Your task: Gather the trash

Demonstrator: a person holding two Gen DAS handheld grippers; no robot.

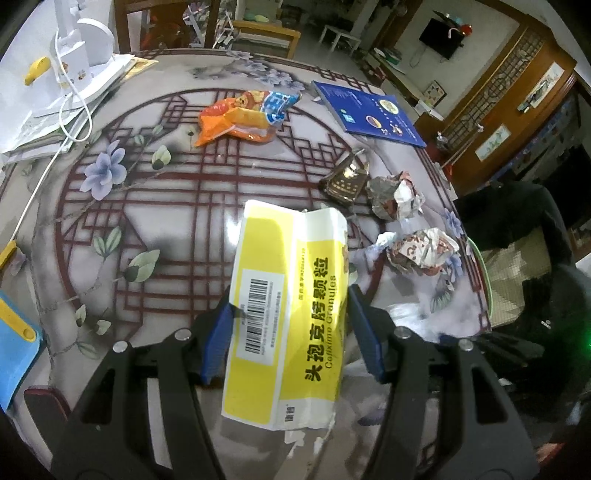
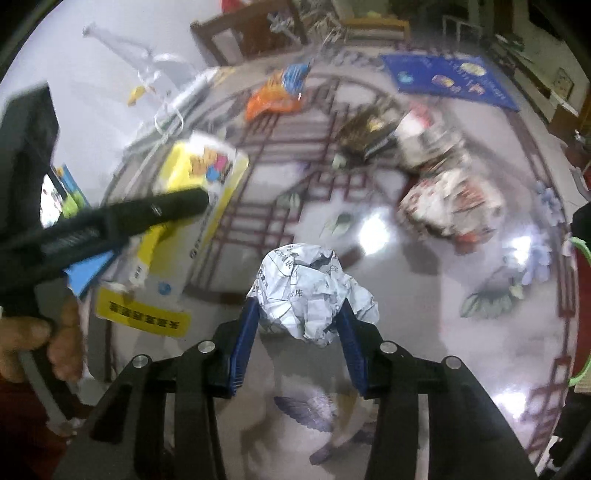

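Trash lay across the patterned table (image 1: 177, 206): an orange snack bag (image 1: 240, 116) upper centre, crumpled paper wads (image 1: 395, 197) right. The left gripper (image 1: 288, 334) pinched a yellow medicine box (image 1: 288, 302). The right gripper (image 2: 297, 328) squeezed a paper ball (image 2: 310, 291) at centre.

Ahead of the tool spreads a glossy table top (image 1: 177, 192) printed with dark red lattice and pale purple flowers, catching bright glare. Beyond its far edge stand wooden chairs (image 1: 266, 35) on a pale floor. Far right are a carved wooden partition (image 1: 517, 92) and a wall-mounted black screen (image 1: 439, 37).
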